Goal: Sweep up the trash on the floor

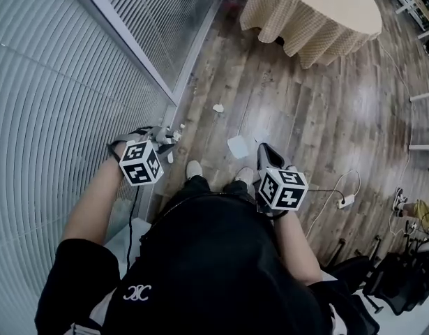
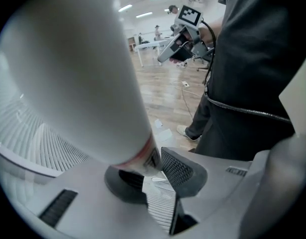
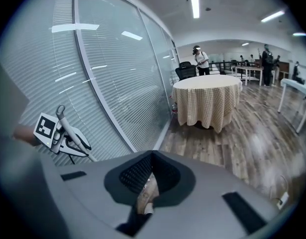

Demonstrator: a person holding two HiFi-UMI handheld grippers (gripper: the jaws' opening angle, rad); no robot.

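A crumpled white scrap [image 1: 218, 107] and a flat white sheet [image 1: 238, 146] lie on the wood floor ahead of the person's shoes; the sheet [image 2: 165, 135] also shows low in the left gripper view. My left gripper [image 1: 164, 137] [image 2: 155, 163] is shut on a thick pale grey handle [image 2: 83, 73] with a red band near the pads. In the right gripper view this handle [image 3: 75, 136] is slanted and ends in a loop. My right gripper [image 1: 266, 152] [image 3: 152, 158] hangs over the floor just right of the sheet, jaw tips together; I see nothing clearly held.
A glass wall with blinds [image 1: 61, 82] runs along the left. A round table with a checked cloth [image 1: 326, 5] stands ahead. A white power strip with its cable [image 1: 347, 201] lies at the right, dark chair legs [image 1: 388, 278] behind it. People stand far off.
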